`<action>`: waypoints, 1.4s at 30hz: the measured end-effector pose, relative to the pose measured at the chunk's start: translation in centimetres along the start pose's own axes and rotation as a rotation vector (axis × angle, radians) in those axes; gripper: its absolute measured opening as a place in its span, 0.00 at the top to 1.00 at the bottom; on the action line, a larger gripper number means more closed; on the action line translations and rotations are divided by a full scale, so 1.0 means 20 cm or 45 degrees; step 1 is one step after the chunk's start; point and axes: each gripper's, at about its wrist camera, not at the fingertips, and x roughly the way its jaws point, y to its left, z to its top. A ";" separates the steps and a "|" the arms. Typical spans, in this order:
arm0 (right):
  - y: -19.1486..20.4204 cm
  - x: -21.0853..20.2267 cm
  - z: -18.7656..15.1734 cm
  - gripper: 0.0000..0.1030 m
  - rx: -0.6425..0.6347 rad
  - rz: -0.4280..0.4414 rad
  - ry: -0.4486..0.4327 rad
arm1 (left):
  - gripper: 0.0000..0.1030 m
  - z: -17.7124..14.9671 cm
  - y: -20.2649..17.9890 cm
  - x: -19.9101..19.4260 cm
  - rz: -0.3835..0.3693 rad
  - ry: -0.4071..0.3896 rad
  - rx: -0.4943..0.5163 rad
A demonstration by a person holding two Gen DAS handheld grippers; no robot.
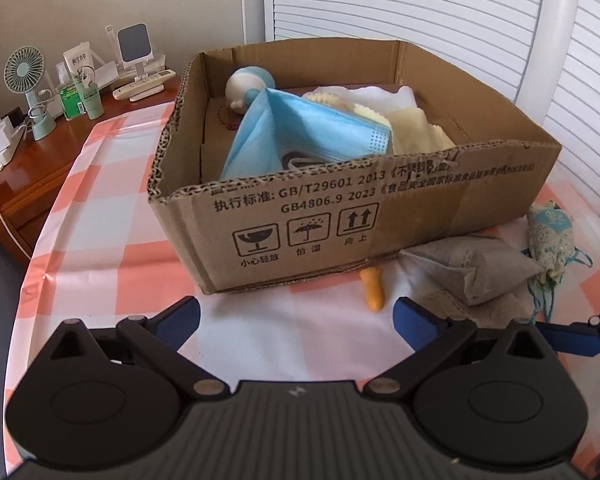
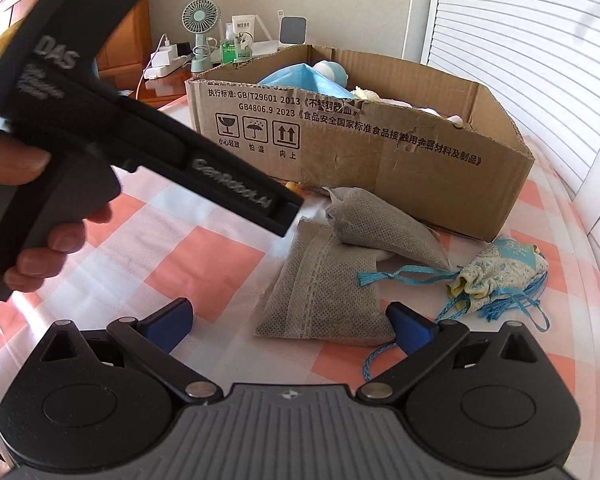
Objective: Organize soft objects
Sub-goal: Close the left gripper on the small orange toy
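- Checked pink-and-white tablecloth point(image 1: 100, 216) covers the table.
- Cardboard box point(image 1: 340, 216) holds a blue face mask point(image 1: 300, 128).
- Two grey sachets point(image 2: 324, 292) lie before the box, patterned pouch point(image 2: 504, 276) beside them.
- Left gripper point(image 1: 296, 320) and right gripper point(image 2: 290, 324): both spread wide, empty.

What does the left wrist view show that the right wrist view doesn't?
Only the left wrist view looks down into the cardboard box, showing the yellow cloth and most of the blue face mask, plus the whole orange piece on the checked cloth. Only the right wrist view shows the lower grey sachet fully, the left hand-held gripper's body, and a hand holding it. Both show the box, upper grey sachet, patterned drawstring pouch and desk fan.
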 end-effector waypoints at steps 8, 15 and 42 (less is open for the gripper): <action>0.00 -0.01 -0.02 0.00 -0.001 0.001 -0.014 | 0.00 0.00 0.00 0.05 0.054 -0.001 -0.014; 0.00 -0.01 -0.02 0.00 0.001 -0.001 -0.020 | 0.01 -0.03 0.08 0.01 0.117 -0.003 -0.043; 0.00 -0.02 -0.03 0.00 -0.007 0.006 -0.041 | 0.91 0.02 -0.13 0.02 -0.131 -0.098 0.038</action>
